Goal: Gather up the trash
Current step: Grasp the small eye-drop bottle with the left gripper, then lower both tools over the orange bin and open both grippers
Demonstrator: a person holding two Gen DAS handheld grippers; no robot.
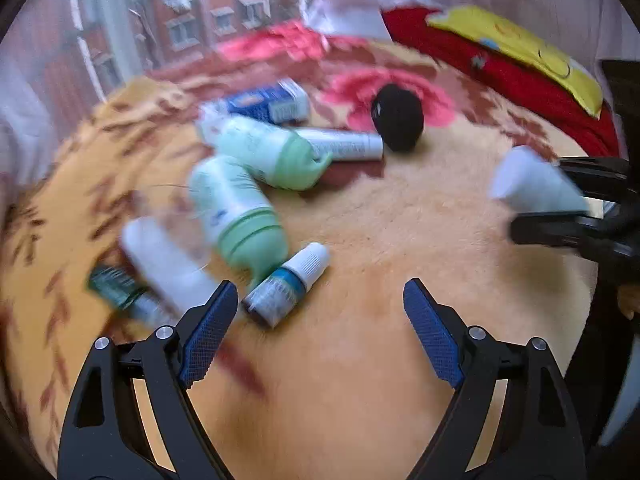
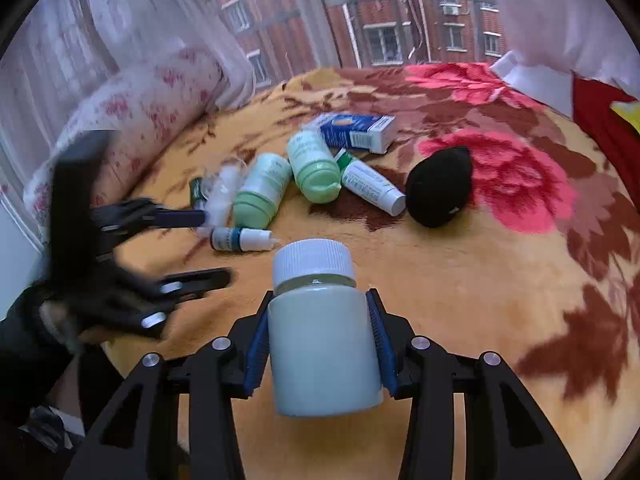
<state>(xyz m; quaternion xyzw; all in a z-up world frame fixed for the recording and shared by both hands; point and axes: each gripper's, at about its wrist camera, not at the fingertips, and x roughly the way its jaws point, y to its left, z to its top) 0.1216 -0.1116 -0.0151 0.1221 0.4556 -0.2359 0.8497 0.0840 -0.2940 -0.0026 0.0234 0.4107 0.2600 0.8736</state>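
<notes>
My right gripper (image 2: 320, 312) is shut on a white pill bottle (image 2: 322, 344) with a ribbed white cap, held above the blanket; it also shows in the left wrist view (image 1: 532, 184). My left gripper (image 1: 320, 300) is open and empty, low over the blanket, beside a small blue dropper bottle (image 1: 286, 284). It shows in the right wrist view (image 2: 216, 246) too. A pile of trash lies ahead: two green bottles (image 1: 236, 208) (image 1: 272, 152), a white tube (image 1: 344, 144), a blue box (image 1: 268, 102), a clear bottle (image 1: 168, 260).
A black ball-shaped object (image 2: 440, 188) lies right of the pile. The flowered yellow and red blanket (image 2: 460, 280) covers the bed. A floral pillow (image 2: 140, 120) lies at the left by the window. A red and yellow cushion (image 1: 520, 52) lies at the far right.
</notes>
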